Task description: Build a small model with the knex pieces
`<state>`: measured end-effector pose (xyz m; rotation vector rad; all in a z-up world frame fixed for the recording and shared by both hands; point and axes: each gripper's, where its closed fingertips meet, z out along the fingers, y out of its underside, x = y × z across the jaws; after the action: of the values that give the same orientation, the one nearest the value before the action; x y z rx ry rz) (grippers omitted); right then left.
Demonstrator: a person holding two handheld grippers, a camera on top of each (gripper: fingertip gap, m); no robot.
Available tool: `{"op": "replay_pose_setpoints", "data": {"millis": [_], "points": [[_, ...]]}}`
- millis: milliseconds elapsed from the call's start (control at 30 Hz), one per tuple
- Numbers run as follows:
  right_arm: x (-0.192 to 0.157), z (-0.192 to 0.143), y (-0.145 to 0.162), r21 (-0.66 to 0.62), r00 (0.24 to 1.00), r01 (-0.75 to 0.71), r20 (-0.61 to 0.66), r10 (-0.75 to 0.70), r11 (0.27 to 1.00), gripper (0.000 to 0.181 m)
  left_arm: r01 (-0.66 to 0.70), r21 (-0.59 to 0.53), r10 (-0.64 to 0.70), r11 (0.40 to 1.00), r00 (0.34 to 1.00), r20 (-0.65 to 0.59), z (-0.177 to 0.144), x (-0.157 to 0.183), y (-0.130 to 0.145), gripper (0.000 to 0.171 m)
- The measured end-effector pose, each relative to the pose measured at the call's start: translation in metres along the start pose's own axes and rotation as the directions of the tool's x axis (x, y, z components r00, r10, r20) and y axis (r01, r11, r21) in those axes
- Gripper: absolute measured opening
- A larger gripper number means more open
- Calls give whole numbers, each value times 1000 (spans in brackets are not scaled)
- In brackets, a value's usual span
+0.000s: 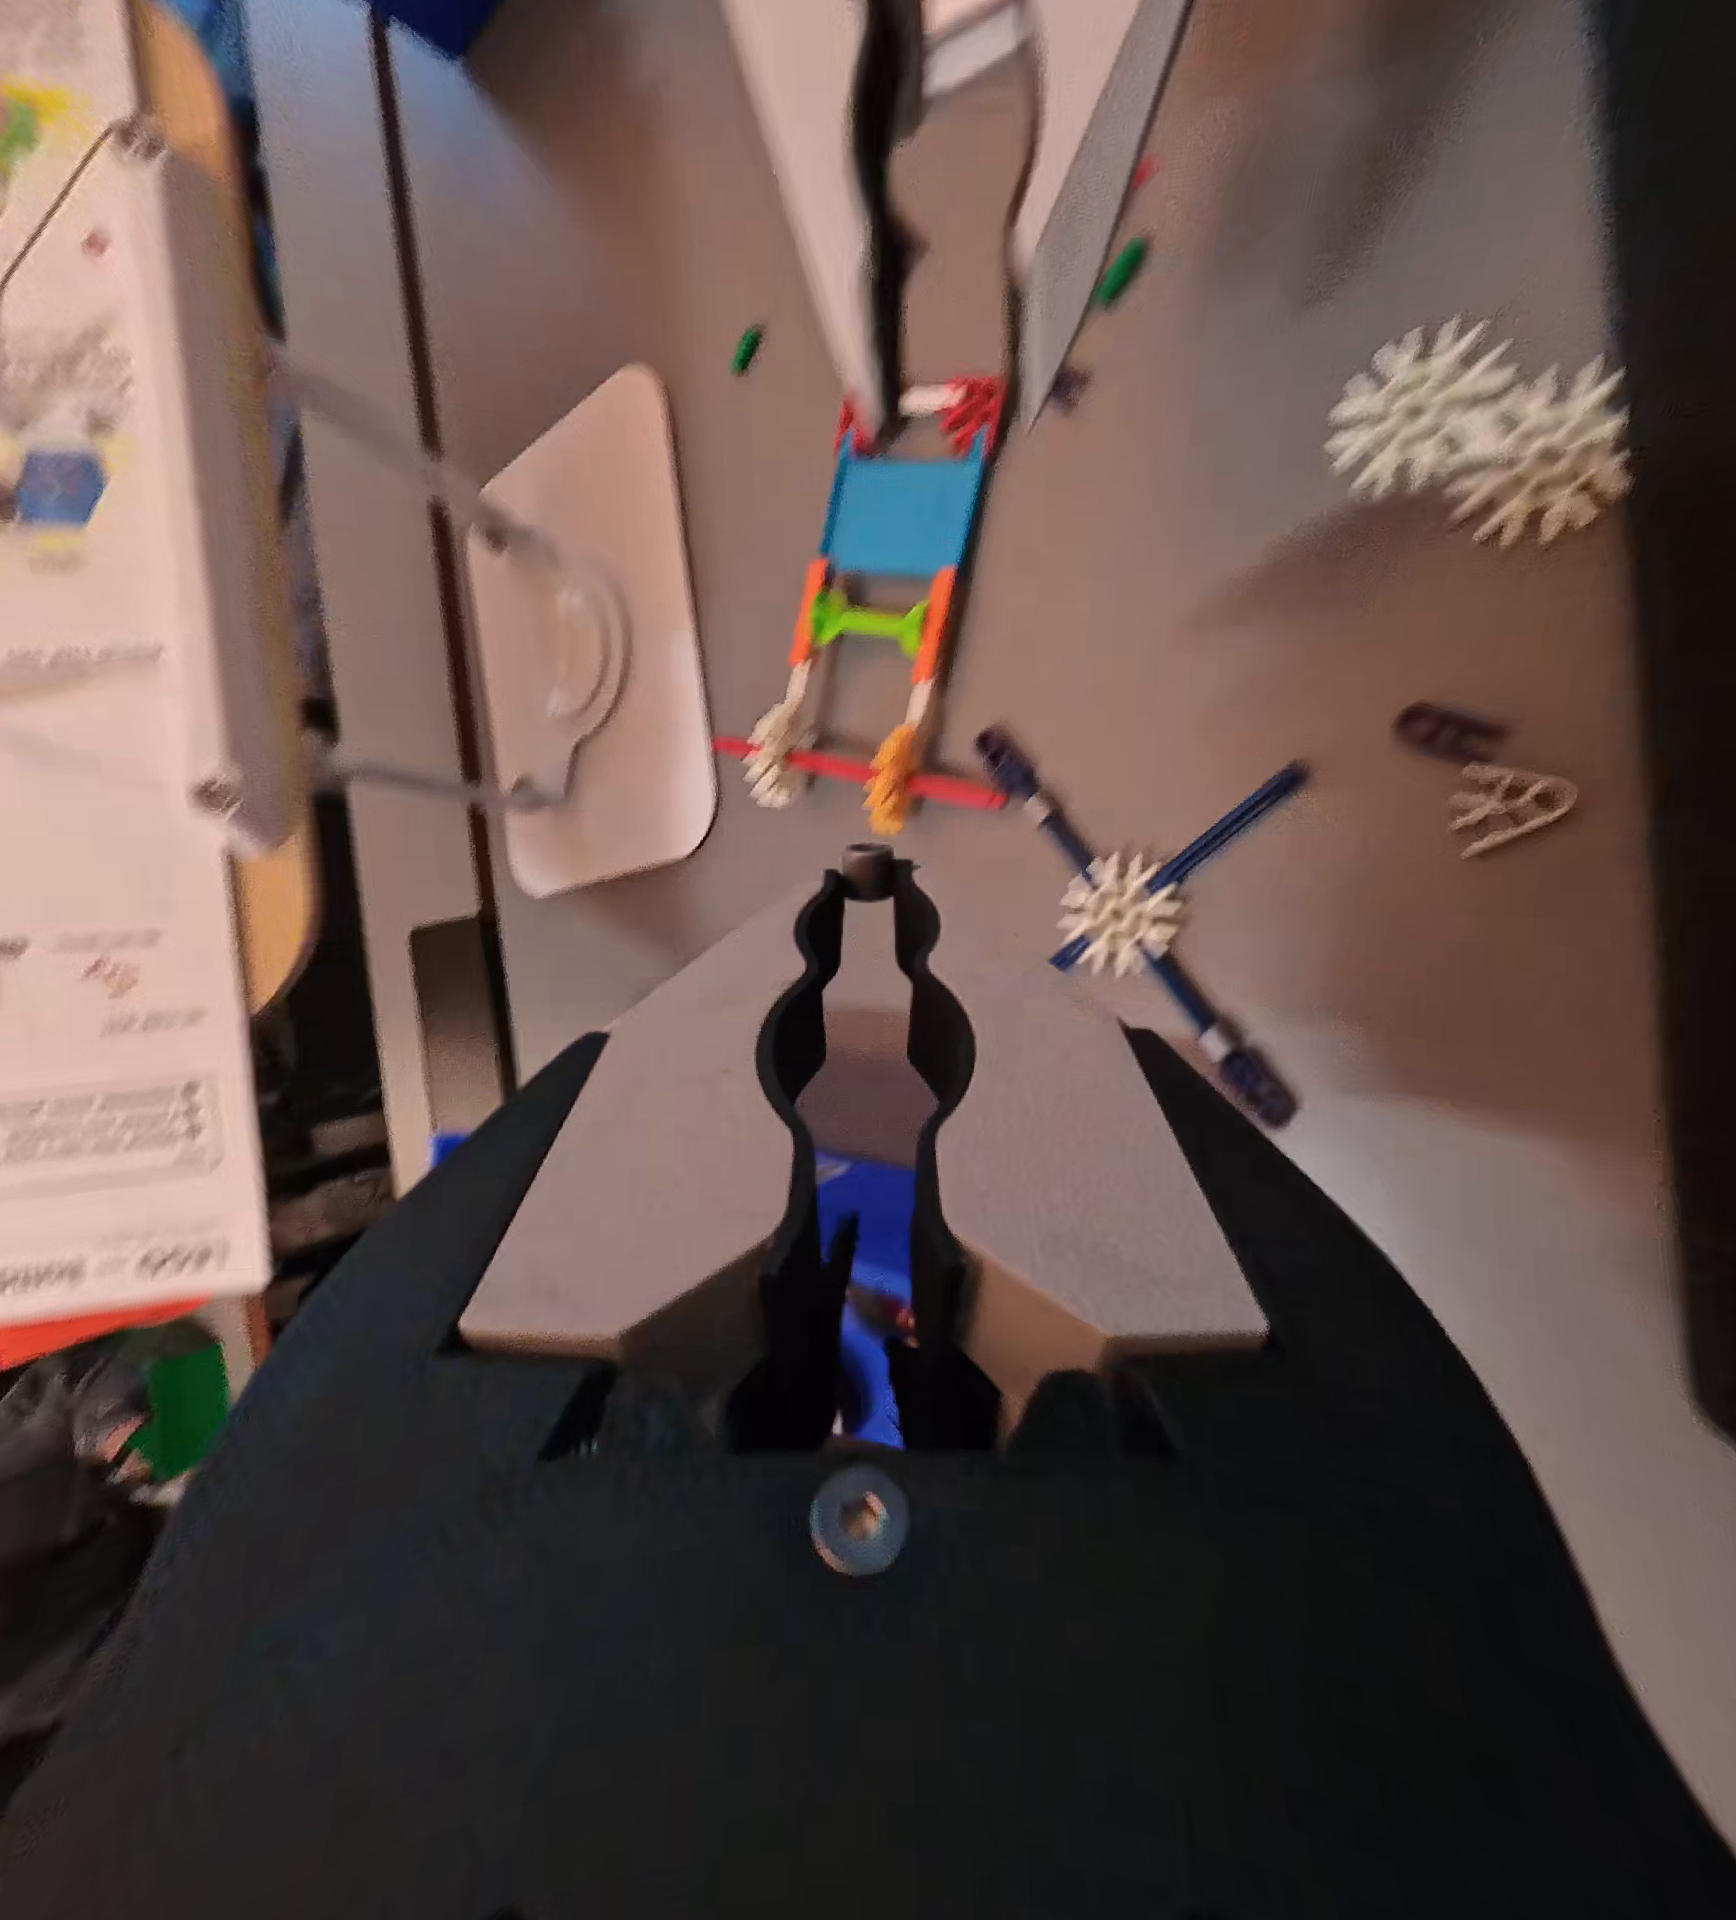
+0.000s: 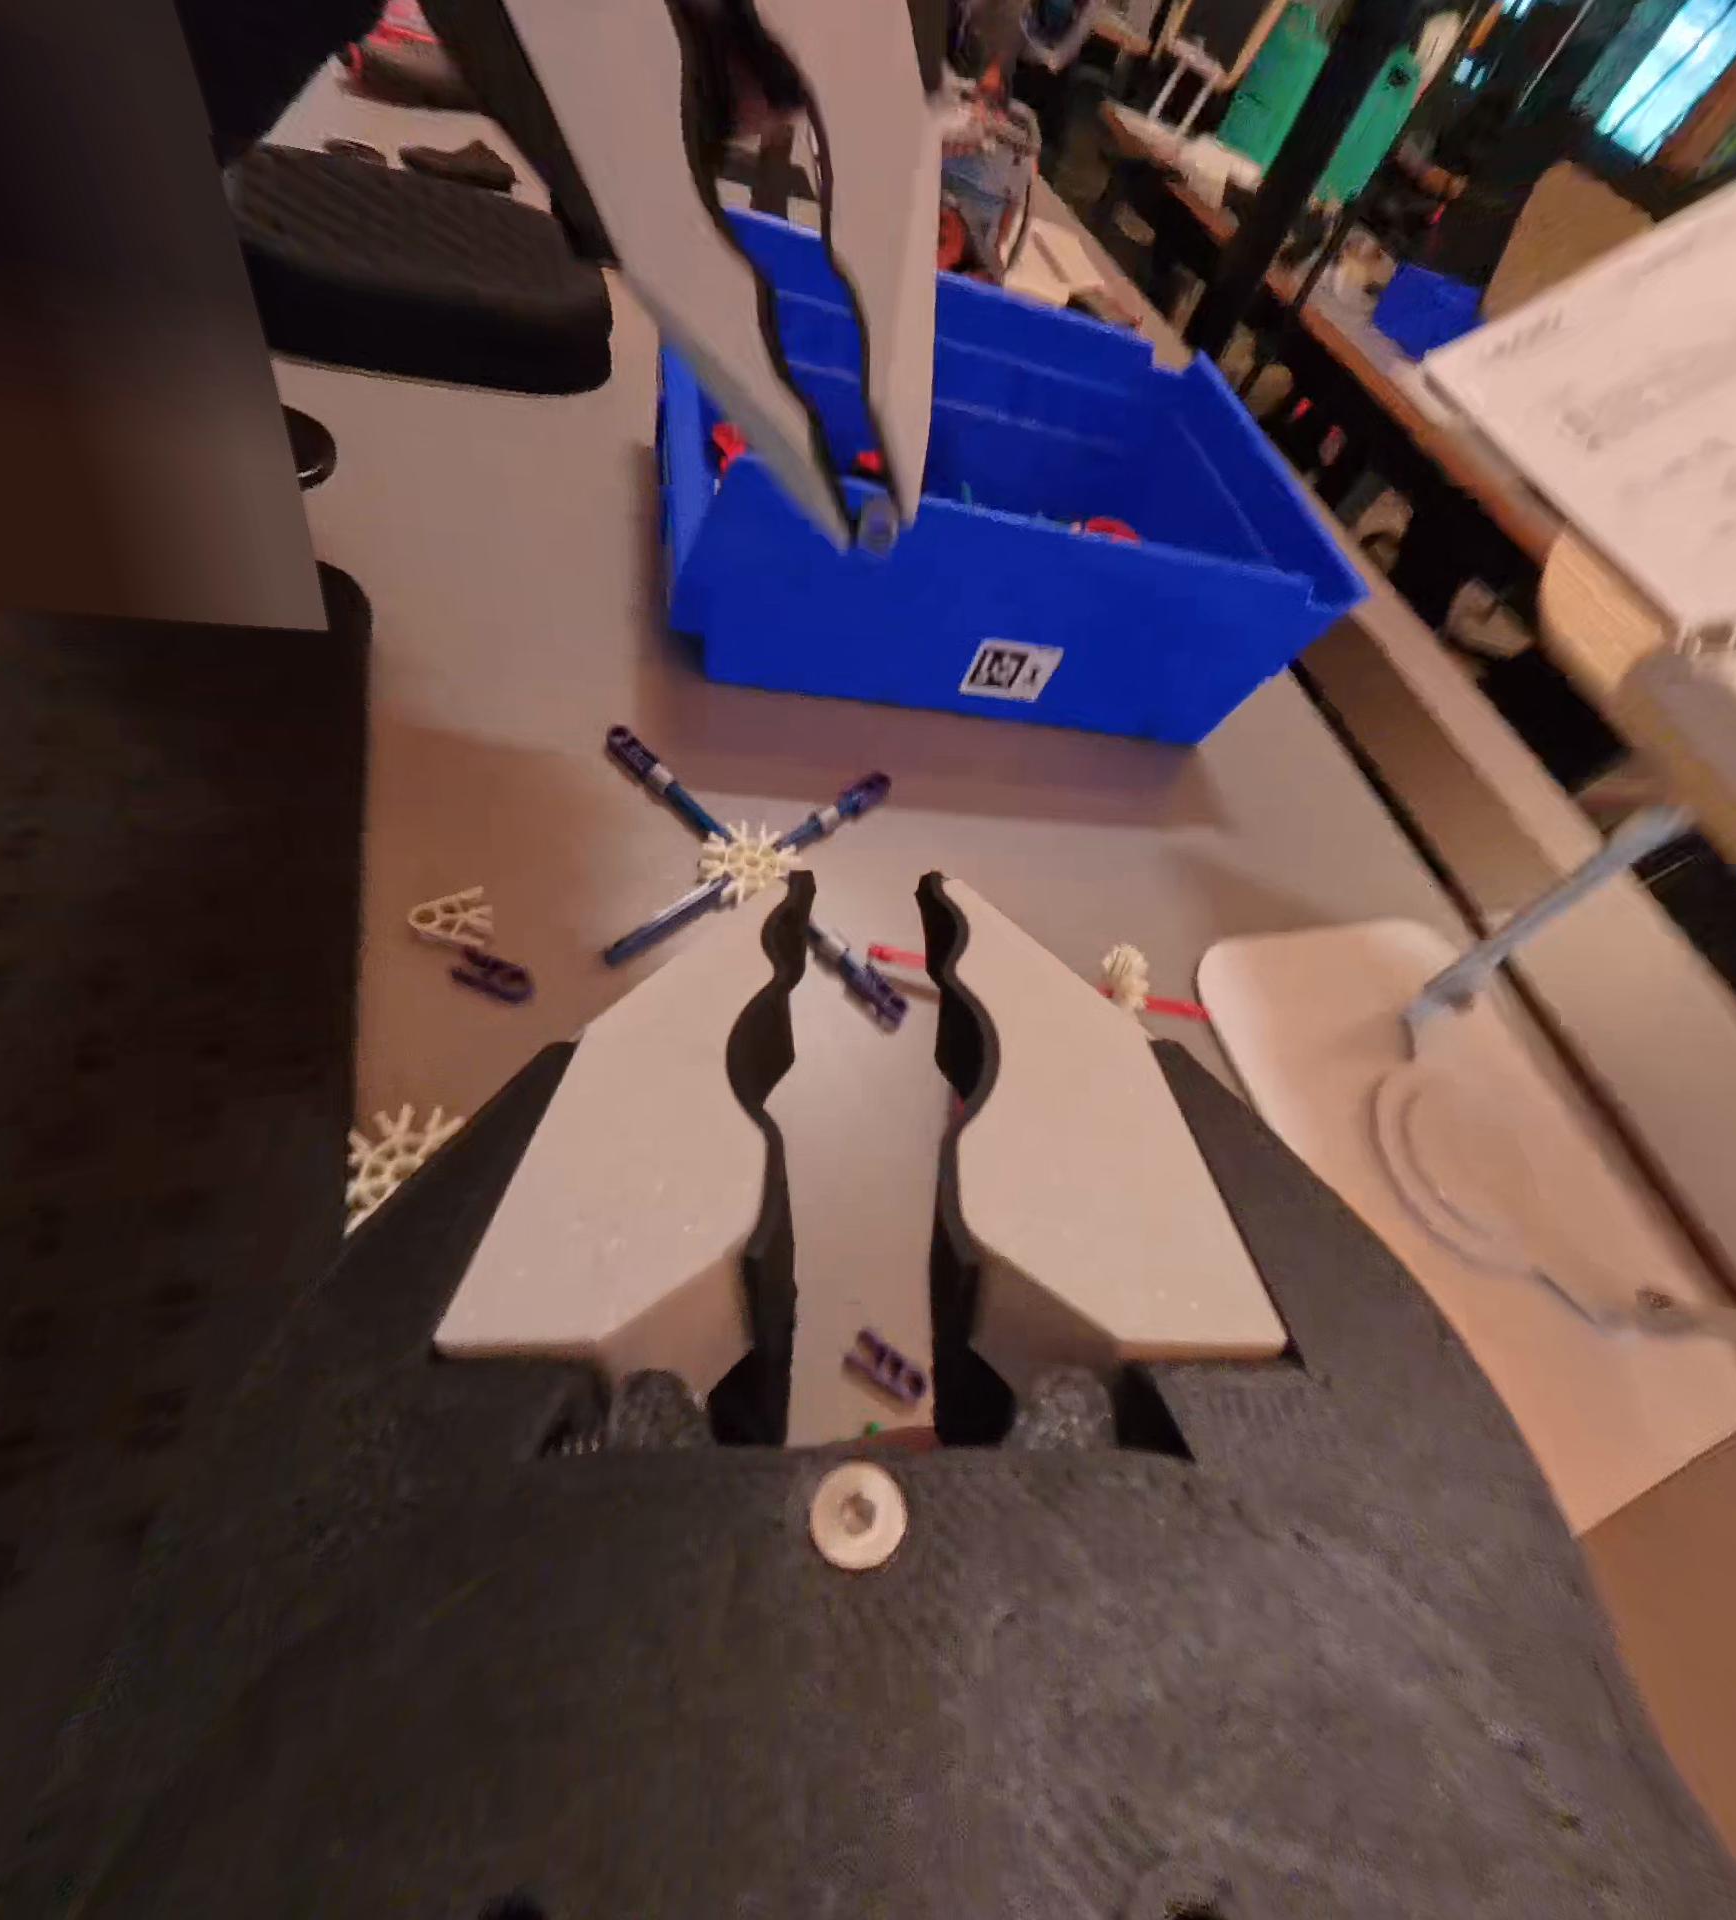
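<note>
My left gripper [image 1: 866,883] is shut on a small dark grey cylindrical piece [image 1: 866,864], held just short of a toy frame [image 1: 895,520] with a blue panel, green and orange parts and a red rod [image 1: 843,771]. In the right wrist view my left gripper [image 2: 869,525] hangs over the near wall of a blue bin [image 2: 999,613]. My right gripper [image 2: 866,888] is open and empty, above the table near crossed blue rods with a white snowflake connector [image 2: 748,857]. In the left wrist view my right gripper [image 1: 947,410] stands at the frame's far end.
White snowflake connectors [image 1: 1477,436], a purple clip [image 1: 1446,732] and a beige connector [image 1: 1508,810] lie loose on the grey table. A printed sheet [image 1: 64,623] hangs on a stand with a pale base plate [image 2: 1415,1143]. A dark block [image 2: 116,1039] sits at my right gripper's left. One gripper's finger ends stand about 9 centimetres off the other's. The purple clip [image 1: 1446,732] is about equally far from each gripper, around 15 centimetres. The right camera catches it too, in the right wrist view [image 2: 486,969].
</note>
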<state>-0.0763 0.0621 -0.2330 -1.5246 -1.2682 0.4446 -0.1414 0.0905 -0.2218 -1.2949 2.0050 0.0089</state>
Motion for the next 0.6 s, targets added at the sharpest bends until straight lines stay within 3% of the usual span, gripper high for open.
{"op": "replay_pose_setpoints", "data": {"millis": [233,367,467,600], "points": [[-29,11,-14,39,918,390,-96,-385,920,19,80,162,-36,984,965,-258,22,48,-47,7],[-38,10,-11,5,790,601,-154,-593,799,15,152,167,-79,974,922,-378,26,56,-51,8],[-46,9,-5,-12,737,668,-126,-664,744,14,185,176,-87,967,885,-457,25,61,-55,7],[-51,6,-3,-8,721,688,-104,-685,726,17,202,174,-88,964,857,-507,24,63,-60,7]]}}
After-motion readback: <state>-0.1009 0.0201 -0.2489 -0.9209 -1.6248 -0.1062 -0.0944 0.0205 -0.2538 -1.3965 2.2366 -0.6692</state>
